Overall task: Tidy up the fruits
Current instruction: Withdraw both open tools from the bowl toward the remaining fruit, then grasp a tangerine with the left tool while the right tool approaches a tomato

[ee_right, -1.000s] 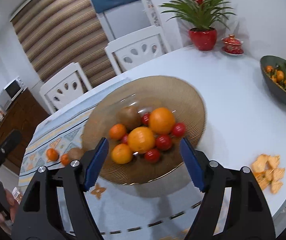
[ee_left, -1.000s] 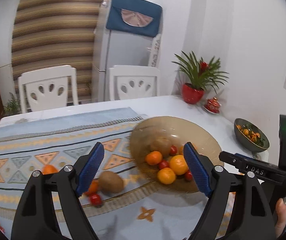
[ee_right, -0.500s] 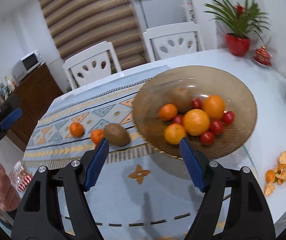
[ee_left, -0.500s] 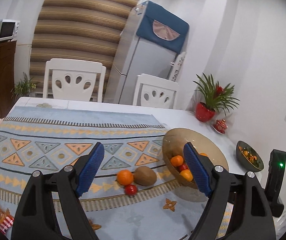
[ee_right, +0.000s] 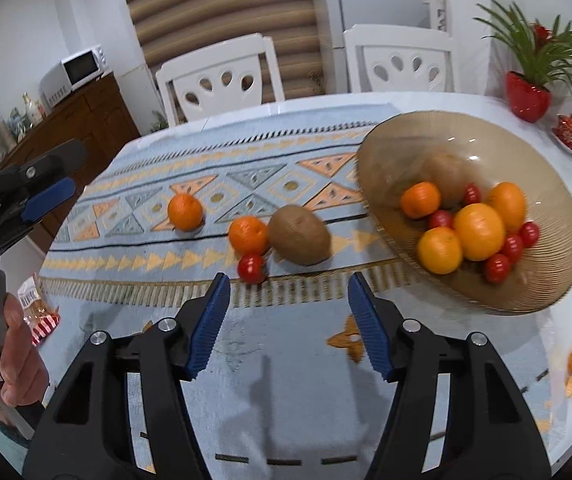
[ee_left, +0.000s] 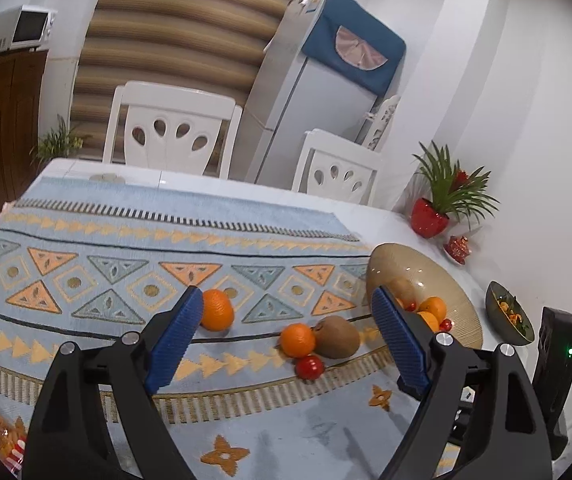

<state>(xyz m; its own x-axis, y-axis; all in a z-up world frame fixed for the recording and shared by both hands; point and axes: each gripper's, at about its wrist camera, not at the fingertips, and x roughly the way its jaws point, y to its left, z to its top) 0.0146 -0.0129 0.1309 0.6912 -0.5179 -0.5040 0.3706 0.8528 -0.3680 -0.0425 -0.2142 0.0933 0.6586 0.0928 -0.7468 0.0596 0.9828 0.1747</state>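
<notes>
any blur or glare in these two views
Right wrist view: the glass bowl and the kiwi inside it are motion-smeared, with small glints on the glass. Left wrist view: sharper overall, strong fisheye bending at the edges, the tablecloth evenly lit.

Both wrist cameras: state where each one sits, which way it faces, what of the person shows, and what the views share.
Left wrist: on the left gripper, above the cloth's near edge, facing the loose fruit and chairs; no body part shows.
Right wrist: on the right gripper, facing the kiwi and bowl; the left hand shows.
Shared: kiwi, bowl, both jaws open.
</notes>
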